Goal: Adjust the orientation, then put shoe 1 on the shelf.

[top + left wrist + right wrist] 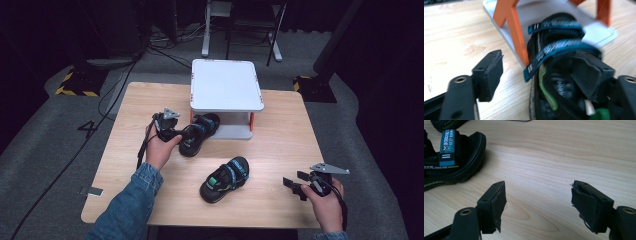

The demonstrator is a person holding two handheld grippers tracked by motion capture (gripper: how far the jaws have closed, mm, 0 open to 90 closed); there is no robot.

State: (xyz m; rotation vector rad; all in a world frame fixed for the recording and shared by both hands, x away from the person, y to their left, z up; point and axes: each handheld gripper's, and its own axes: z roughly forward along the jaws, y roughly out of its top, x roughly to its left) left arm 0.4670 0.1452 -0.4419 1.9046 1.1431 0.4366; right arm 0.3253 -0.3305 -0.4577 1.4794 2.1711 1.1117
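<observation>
A black sandal with teal straps [199, 132] lies with its toe under the white two-level stand [226, 85], heel toward me. My left gripper [181, 134] is at that heel. In the left gripper view the sandal [559, 50] sits between the jaws of the open left gripper [539, 65]. One pad hangs over the heel; the other stands off over bare wood. The sandal's toe rests on the stand's lower plate [549, 10] beside an orange leg [515, 32]. A second matching sandal [225, 179] [451, 162] lies mid-table. My right gripper [291, 185] [539, 187] hovers open over wood near the front right.
The wooden table [280, 135] has bare room on its right half and left edge. The stand occupies the far middle. Beyond the table are grey floor, cables and chair legs [250, 30]. A denim sleeve [125, 205] comes in from the bottom left.
</observation>
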